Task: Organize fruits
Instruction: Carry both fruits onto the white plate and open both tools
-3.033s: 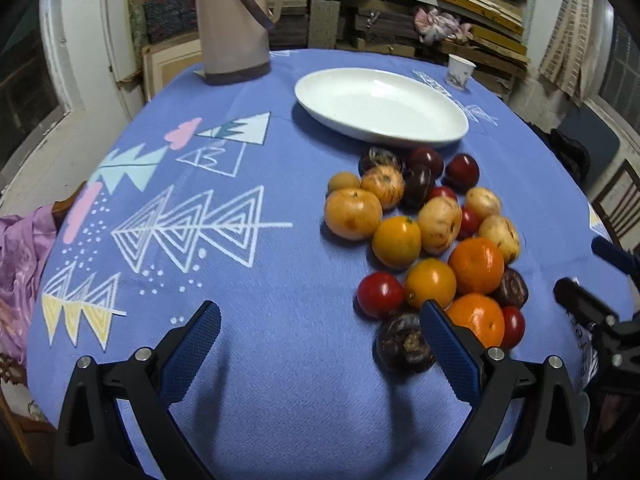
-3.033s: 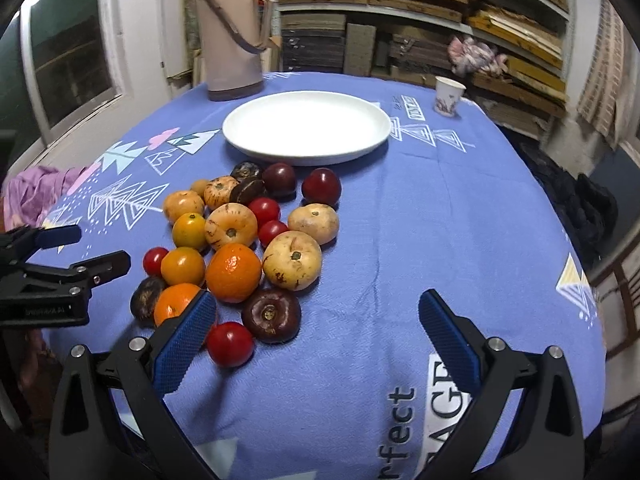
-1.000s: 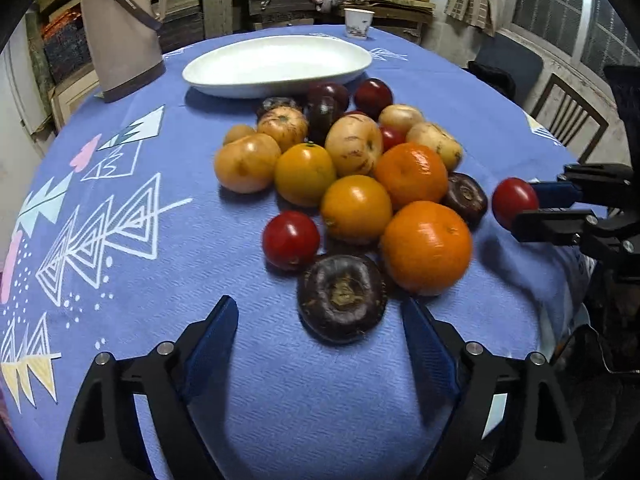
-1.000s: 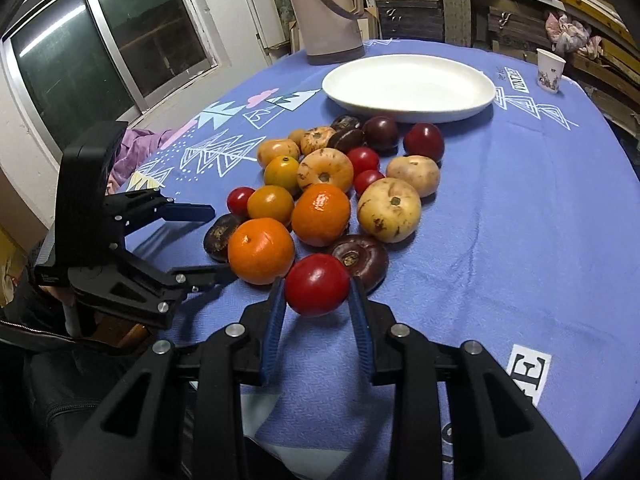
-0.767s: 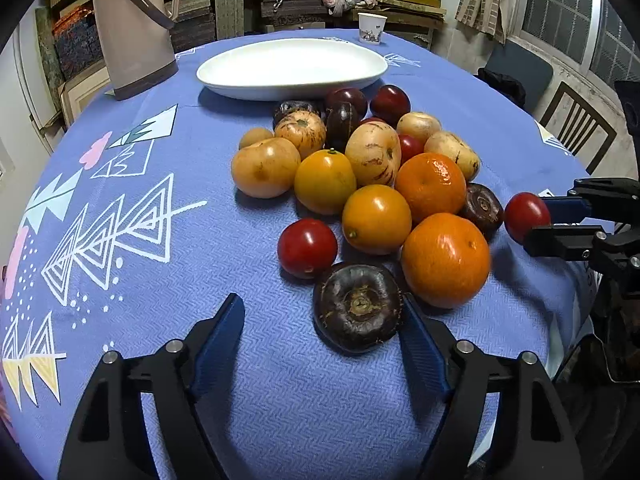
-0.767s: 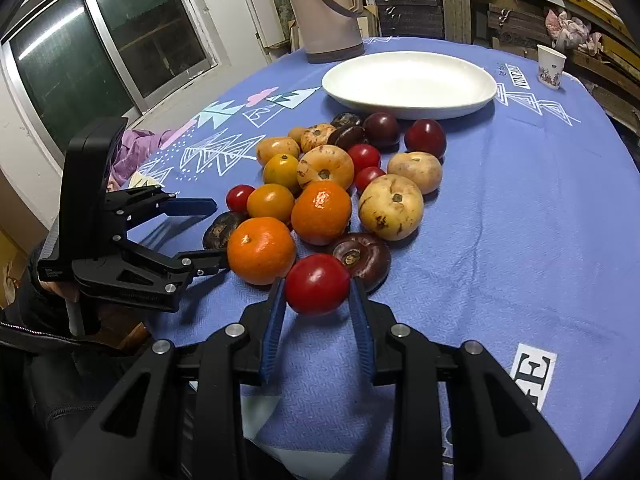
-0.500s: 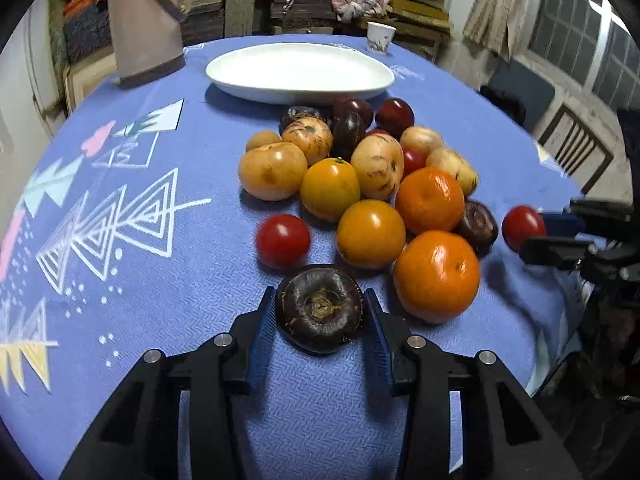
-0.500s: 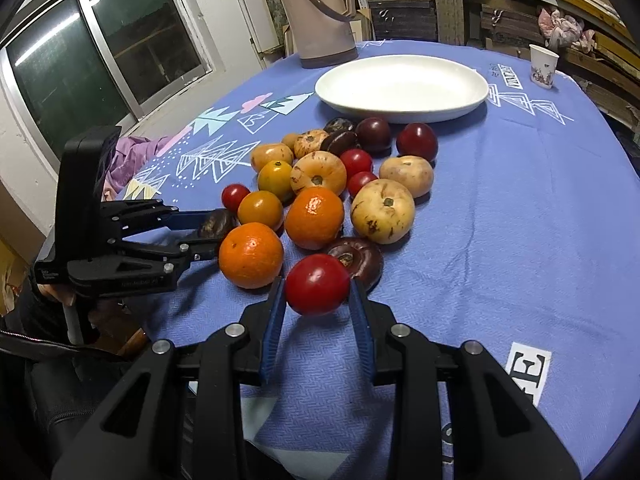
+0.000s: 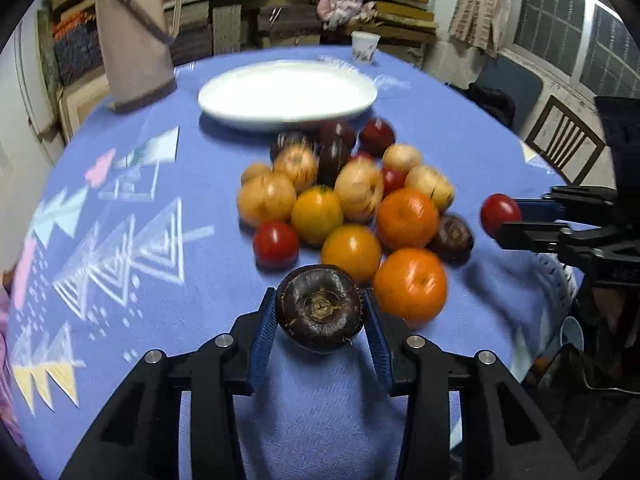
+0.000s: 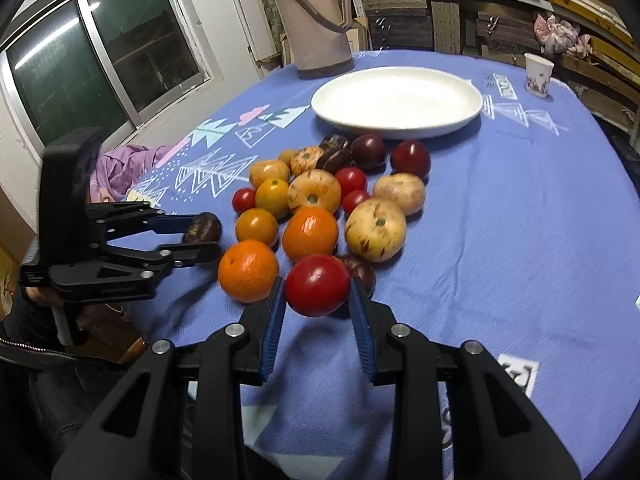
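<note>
Fingers (image 9: 262,330) of left gripper (image 9: 319,330) clamped on dark purple fruit (image 9: 320,307), blue pads pressing its two sides at the widest part, dried stem scar facing the camera. Held clear of the blue tablecloth (image 9: 160,300), by the look of it, just in front of the pile. Probably light, with a firm, leathery rind; round and fairly smooth, so likely to roll or squirt out if pinched off-centre. Best gripped across the middle, as now, with moderate squeeze only.

Right gripper (image 10: 318,316) likewise closed on red tomato (image 10: 318,285), pads on both flanks. Thin glossy skin, soft flesh: likely slippery and easy to bruise or split, so a gentle hold across the widest part is called for, away from the stem end.

Just beyond, rest of the pile (image 10: 320,200) lying loose on the cloth, pieces touching one another: oranges (image 10: 248,270) nearest, sturdy and pebbled, easy to grip; pale yellow streaked fruit (image 10: 376,229) and smaller red ones further in; more dark purple ones at the far edge. Apt to roll if nudged.

Farther back, white plate (image 10: 472,114) bare, presumably the place for the sorted fruit. Behind it, thermos jug (image 10: 314,20) and small paper cup (image 10: 538,70) near the table's far rim.
</note>
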Action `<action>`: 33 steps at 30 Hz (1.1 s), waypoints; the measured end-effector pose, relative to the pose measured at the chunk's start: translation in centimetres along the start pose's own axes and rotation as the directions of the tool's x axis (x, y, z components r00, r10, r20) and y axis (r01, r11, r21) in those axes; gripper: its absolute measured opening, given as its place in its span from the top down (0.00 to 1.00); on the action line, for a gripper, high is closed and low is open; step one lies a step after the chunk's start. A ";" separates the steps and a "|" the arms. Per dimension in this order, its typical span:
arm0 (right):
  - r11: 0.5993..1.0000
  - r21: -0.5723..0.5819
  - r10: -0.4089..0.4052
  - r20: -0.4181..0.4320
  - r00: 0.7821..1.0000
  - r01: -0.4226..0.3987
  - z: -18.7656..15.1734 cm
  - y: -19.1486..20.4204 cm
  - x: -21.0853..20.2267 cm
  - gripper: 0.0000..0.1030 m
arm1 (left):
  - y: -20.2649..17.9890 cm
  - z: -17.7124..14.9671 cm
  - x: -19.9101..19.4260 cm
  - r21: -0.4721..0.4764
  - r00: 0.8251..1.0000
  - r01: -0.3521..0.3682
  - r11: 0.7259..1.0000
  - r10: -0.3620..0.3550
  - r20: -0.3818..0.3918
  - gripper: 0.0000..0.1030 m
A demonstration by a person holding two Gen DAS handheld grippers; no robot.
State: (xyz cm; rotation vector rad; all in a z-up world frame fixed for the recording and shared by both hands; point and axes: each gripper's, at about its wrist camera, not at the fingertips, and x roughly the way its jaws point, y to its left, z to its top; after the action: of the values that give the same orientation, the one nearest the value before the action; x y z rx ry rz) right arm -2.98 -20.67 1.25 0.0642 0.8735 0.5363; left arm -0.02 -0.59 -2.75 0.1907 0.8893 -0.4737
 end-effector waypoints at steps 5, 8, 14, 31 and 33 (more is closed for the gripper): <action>1.000 -0.005 -0.005 0.066 0.998 0.005 4.0 -0.6 -1.4 0.69 | 0.8 3.9 -1.5 0.011 0.996 -0.027 1.000 0.026 0.082 0.59; 0.999 -0.028 -0.029 0.093 0.995 0.031 7.4 -1.1 -1.6 0.69 | 1.6 6.9 -1.4 0.010 0.991 -0.050 0.999 0.048 0.128 0.59; 0.996 -0.050 -0.067 0.042 0.997 0.069 13.6 -3.6 2.4 0.69 | 3.8 13.6 2.2 -0.065 0.992 -0.007 0.998 0.015 0.127 0.59; 0.977 0.101 -0.173 -0.139 0.975 0.187 17.9 -11.5 14.9 0.36 | 8.2 18.5 14.5 -0.219 0.995 -0.066 0.973 0.047 -0.092 0.54; 0.977 0.125 -0.167 -0.071 0.983 0.175 17.9 -11.6 13.5 0.29 | 8.6 18.6 13.5 -0.235 0.997 -0.059 0.970 0.045 -0.065 0.36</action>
State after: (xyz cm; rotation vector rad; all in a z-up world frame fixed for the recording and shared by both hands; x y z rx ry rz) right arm 22.23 -21.49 0.18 0.0917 0.9627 0.3206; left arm 24.26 -3.87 -2.05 0.0099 0.9890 -0.3110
